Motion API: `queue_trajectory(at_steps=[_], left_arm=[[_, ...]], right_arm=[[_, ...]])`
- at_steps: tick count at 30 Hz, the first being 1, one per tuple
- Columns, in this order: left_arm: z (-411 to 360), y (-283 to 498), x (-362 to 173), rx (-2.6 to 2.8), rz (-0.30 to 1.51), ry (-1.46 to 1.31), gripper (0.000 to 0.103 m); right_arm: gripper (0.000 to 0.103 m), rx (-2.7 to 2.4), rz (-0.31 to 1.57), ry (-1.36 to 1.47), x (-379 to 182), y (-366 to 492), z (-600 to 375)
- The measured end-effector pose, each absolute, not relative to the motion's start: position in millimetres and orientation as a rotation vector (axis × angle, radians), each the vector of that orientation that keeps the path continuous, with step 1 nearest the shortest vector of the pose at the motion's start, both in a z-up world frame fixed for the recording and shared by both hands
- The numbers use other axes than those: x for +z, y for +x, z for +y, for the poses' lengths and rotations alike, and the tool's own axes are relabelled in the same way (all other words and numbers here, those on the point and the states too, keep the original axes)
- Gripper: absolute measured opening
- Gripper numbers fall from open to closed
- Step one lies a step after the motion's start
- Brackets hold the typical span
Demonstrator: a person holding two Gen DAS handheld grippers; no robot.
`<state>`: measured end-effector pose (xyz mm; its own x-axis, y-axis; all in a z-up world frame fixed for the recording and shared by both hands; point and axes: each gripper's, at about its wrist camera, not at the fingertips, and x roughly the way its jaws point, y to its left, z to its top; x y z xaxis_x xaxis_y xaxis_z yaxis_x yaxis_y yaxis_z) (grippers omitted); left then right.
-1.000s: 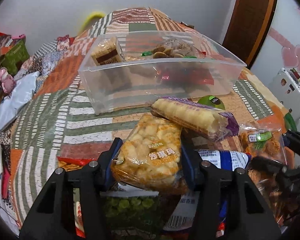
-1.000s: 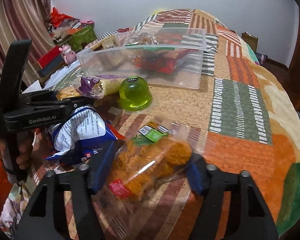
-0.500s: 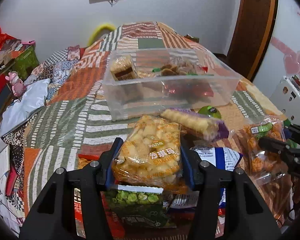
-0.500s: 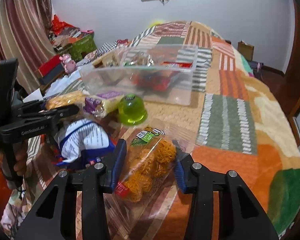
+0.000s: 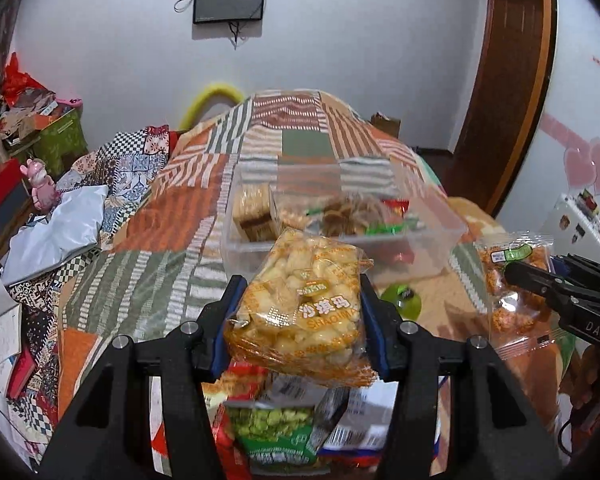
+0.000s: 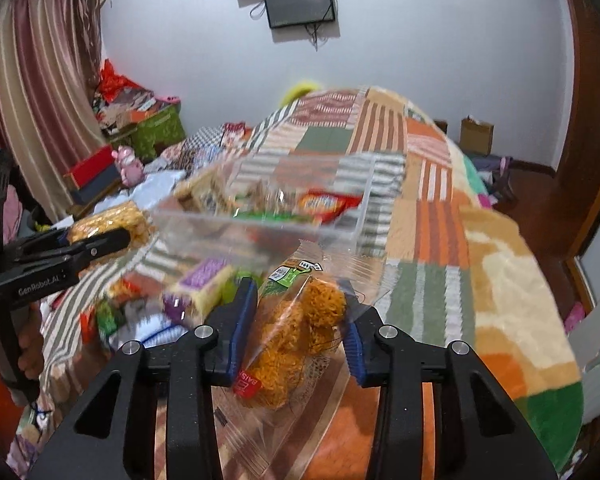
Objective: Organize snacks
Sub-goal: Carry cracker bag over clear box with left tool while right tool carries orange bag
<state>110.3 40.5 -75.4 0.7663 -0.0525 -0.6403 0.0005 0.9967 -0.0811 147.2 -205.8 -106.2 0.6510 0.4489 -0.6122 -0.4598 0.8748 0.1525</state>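
The clear plastic bin (image 5: 440,236), a rigid rectangular tub already part-filled with packets, sits on the patchwork quilt (image 5: 172,216) at about 12 o'clock from both sets of tongs, its long axis running 9 to 3 across the left wrist view. The left gripper (image 5: 298,320) pinches a crinkly yellow bag of puffed snack (image 5: 300,308) by its 2 sides, lifted clear of the loose packets below. The right gripper (image 6: 298,332) is closing on a clear film bag of orange crisps (image 6: 300,332), and the left looks the nearer to the bin.
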Motion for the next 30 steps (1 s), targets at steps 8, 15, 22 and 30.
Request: queue_trajectory(at_steps=[8, 15, 22, 30], left_arm=[[40, 138, -61, -0.037, 0.668, -0.114, 0.053], [36, 169, -61, -0.033, 0.677, -0.121, 0.053], [36, 188, -74, -0.012, 0.702, -0.107, 0.053], [41, 190, -83, 0.002, 0.714, -0.104, 0.053]], right_arm=[[0.032, 0.502, 0.618, -0.020, -86, 170, -200], [0.025, 0.506, 0.621, -0.034, -85, 199, -187], [0.020, 0.535, 0.705, -0.065, -113, 204, -181], [0.049, 0.539, 0.810, -0.086, -137, 193, -200]])
